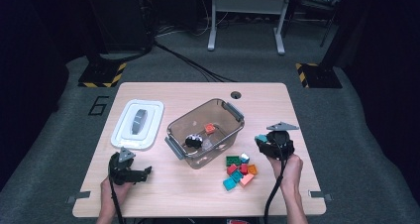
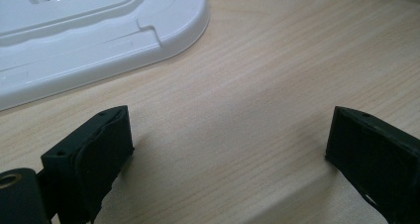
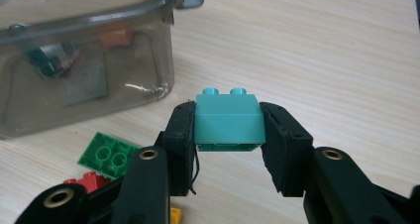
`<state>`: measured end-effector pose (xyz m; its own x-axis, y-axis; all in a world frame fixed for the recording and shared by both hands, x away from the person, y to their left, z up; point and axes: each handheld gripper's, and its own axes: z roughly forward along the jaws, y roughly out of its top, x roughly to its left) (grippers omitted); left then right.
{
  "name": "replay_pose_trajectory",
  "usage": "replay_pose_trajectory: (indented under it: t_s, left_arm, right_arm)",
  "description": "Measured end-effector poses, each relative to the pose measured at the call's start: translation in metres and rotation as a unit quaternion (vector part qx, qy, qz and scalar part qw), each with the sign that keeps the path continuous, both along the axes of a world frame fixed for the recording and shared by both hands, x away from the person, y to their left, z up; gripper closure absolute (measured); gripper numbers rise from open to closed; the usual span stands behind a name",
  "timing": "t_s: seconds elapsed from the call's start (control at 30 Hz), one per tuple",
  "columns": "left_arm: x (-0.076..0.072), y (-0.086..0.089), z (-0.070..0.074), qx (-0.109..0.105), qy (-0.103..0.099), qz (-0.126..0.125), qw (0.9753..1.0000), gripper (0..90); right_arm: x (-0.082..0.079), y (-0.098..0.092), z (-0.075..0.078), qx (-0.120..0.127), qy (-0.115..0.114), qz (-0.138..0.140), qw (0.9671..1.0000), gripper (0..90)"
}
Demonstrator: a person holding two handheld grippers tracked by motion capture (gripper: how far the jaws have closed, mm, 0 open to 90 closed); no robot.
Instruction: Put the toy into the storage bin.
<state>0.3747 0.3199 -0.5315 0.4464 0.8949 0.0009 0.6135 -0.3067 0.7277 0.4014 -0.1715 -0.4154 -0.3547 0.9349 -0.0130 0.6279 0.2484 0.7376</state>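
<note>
The right tool [image 3: 228, 149] clamps a teal plastic building brick [image 3: 228, 122] between its two black jaws, studs upward, raised above the pale wooden tabletop [image 3: 322, 60]. Behind and to the left stands a clear smoky plastic storage bin [image 3: 89, 80]. A green studded plastic plate [image 3: 108, 155] lies flat near the bin, with a red brick [image 3: 91, 181] just beside it.

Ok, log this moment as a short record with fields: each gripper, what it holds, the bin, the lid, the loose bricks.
right gripper: shut on teal plastic two-stud brick, held above the wooden table
left gripper: open, holding nothing, low over the table near the white plastic lid
clear plastic bin with grey handles: lid off, holds an orange brick and a black-and-white piece
loose bricks: green, red, teal, orange and pink, clustered beside the bin
</note>
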Motion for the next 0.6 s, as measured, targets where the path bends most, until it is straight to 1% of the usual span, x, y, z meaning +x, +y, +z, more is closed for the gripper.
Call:
replay_pose_trajectory:
  t_s: [0.23, 0.37, 0.6]
  left_arm:
    - [0.000, 0.000, 0.000, 0.001, -0.001, 0.000, 1.0000, 3.9]
    - [0.000, 0.000, 0.000, 0.002, -0.001, 0.000, 1.0000, 3.8]
    - [0.000, 0.000, 0.000, 0.001, 0.000, 0.000, 1.0000, 3.8]
  right_arm:
    - [0.005, 0.004, 0.019, -0.003, -0.019, 0.007, 0.9998, 59.3]
    - [0.008, 0.006, 0.028, -0.003, -0.027, 0.009, 0.9996, 59.3]
    - [0.016, 0.014, 0.043, -0.006, -0.039, 0.021, 0.9990, 59.3]
